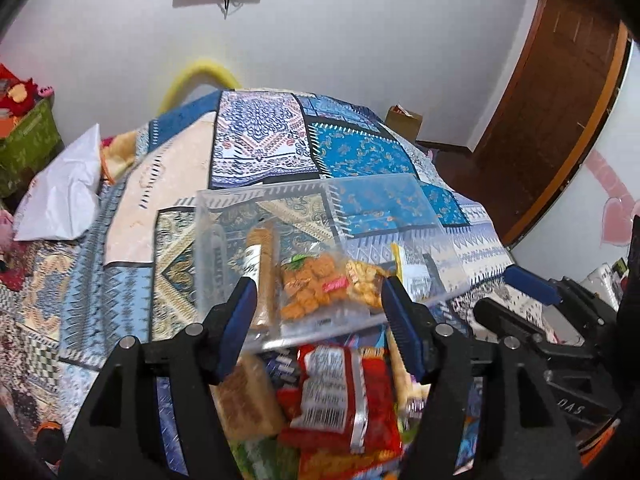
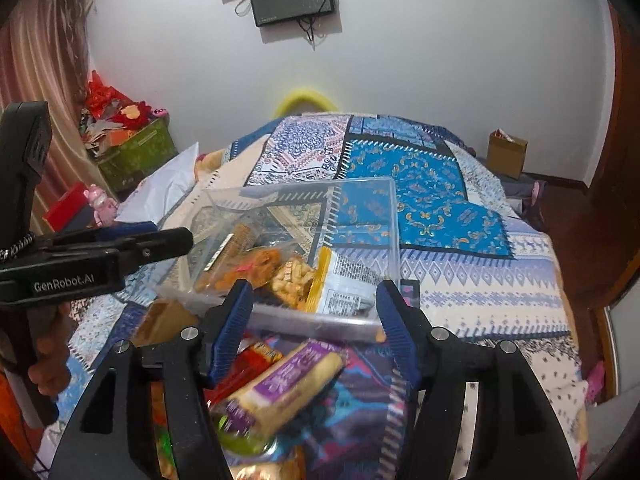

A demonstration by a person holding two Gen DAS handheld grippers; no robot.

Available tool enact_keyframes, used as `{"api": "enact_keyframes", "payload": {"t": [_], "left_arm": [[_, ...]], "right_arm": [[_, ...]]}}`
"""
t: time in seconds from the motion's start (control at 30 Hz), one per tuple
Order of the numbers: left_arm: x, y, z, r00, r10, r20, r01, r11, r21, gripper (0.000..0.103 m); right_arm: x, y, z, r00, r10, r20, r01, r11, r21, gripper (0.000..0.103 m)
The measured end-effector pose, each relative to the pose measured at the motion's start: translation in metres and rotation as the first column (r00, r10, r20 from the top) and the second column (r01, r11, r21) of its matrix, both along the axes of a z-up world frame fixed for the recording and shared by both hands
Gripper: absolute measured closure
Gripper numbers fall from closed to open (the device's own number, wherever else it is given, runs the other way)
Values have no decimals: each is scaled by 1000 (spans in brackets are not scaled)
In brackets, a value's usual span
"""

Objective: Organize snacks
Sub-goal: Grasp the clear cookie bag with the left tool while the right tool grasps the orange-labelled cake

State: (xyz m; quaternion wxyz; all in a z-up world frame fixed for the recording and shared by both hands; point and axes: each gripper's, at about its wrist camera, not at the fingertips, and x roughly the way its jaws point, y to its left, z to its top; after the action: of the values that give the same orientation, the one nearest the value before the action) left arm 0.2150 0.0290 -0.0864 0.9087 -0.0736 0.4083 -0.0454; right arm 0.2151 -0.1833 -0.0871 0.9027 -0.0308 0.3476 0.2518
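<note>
Snacks [image 1: 336,396] lie under both spread claws [image 1: 320,316] [image 2: 316,316]

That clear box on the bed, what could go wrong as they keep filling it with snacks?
The clear box sits tilted on a soft patterned bedspread, so it may tip and spill the packets already inside. Loose snacks lie piled close under both open grippers: the red packet below the left gripper, the purple-labelled bar below the right gripper. A grab could catch two at once.

"genrobot.ai" on left hand-held gripper [image 2: 176,242]
</note>
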Motion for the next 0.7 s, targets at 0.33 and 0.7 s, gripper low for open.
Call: {"api": "enact_keyframes", "payload": {"t": [0.33, 0.7], "left_arm": [[-70, 6, -1, 1000, -16, -23, 17, 998, 59, 39], [-124, 15, -41, 995, 1, -100, 4, 999, 43, 39]], "right_arm": [[-50, -5, -6, 1000, 11, -22, -12, 1000, -11, 41], [-86, -9, -60, 984, -6, -175, 1, 1000, -27, 41]]}}
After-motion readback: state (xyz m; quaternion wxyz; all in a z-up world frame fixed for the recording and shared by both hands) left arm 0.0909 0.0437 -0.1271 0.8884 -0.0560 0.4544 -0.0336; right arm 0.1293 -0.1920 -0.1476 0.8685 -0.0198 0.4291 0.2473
